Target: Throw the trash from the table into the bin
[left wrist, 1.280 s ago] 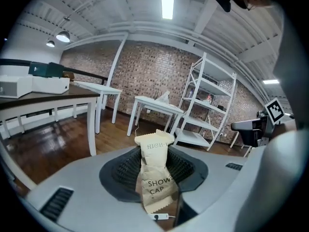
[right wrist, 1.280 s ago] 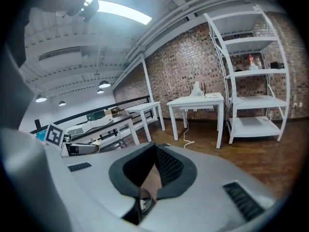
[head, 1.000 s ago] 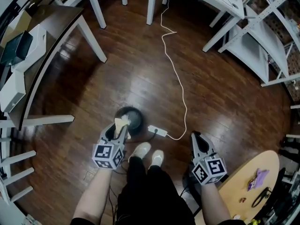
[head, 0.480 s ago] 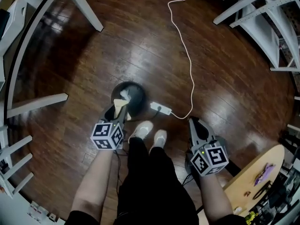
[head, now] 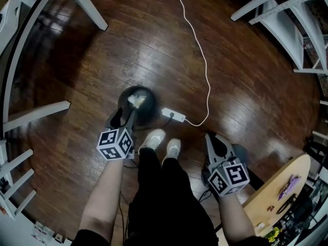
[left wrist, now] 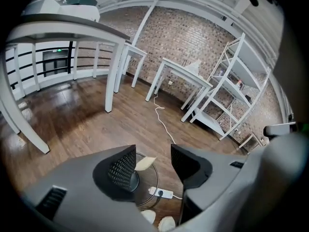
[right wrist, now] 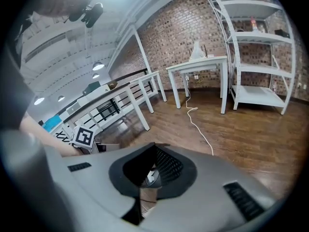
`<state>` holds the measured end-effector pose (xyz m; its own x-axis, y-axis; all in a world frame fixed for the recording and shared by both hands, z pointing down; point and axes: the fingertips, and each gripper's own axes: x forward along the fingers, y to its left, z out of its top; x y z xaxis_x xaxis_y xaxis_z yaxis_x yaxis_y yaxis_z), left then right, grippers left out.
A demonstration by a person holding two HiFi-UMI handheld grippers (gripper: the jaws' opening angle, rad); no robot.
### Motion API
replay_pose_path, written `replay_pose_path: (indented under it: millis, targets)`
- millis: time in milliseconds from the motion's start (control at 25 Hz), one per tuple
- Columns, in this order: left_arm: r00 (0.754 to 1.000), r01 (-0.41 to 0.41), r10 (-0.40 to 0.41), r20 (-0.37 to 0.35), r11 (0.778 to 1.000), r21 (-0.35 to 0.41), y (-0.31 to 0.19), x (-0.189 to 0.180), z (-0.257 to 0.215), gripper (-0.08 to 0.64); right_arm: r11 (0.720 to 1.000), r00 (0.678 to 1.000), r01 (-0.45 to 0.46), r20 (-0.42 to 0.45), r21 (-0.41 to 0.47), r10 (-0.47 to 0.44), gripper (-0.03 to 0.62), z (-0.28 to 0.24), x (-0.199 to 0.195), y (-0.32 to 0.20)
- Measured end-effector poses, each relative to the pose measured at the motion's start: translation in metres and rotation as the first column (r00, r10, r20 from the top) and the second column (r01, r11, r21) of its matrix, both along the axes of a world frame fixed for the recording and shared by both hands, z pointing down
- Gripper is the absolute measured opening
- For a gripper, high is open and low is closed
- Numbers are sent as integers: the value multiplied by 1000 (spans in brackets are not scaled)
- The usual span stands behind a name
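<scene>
Hovering over the bin, trash let go.
Left tongs (head: pixel 124 118) released, jaws just been opening, nothing pressed between them. Crumpled paper trash (head: pixel 136 100) is loose inside the round dark bin (head: pixel 152 108), just past the tips. White power strip (head: pixel 173 115) lies beside the bin. Right tongs (head: pixel 214 140) clenched, empty, near the counter (head: pixel 279 181).

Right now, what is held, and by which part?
Nothing. On the left gripper the jaws have just been opening, nothing between them; the paper scrap is in the bin; right gripper shut, empty.
</scene>
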<state>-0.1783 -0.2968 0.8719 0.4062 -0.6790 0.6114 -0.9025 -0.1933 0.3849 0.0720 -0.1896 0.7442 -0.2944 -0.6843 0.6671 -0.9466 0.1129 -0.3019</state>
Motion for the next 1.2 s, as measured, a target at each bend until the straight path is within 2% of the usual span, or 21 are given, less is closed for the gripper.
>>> replay_pose_path:
  millis: [240,480,600,720,920,1120,1200]
  targets:
    - [1000,-12,12,-11,1000,11,8,-5,-12,223,1000,1000,8,6,14,-8,5,-4,-11,-7]
    - [999,-17,19,-29,999,49,6,-9,-33,176,999,1000,18,8,40,-18,4,-13,-24,-12]
    - [998,-27,31,-48,997,78,5,-7,-55,147,998,1000,16,1,53,-16,5,-25,-24,-12]
    - [995,-52,63,-72,989,138,-5,0,-94,120,996,1000,-4,-21,92,6,5,-47,-15,-19]
    - [984,-102,140,-114,952,289,-37,18,-182,61,971,993,-83,-61,223,99,5,-108,16,-41]
    - [955,-189,266,-130,887,421,-51,52,-277,58,925,975,-171,-78,340,209,5,-185,50,-39]
    - [935,-218,322,-151,855,470,-55,74,-318,36,895,959,-220,-82,389,271,5,-221,69,-30]
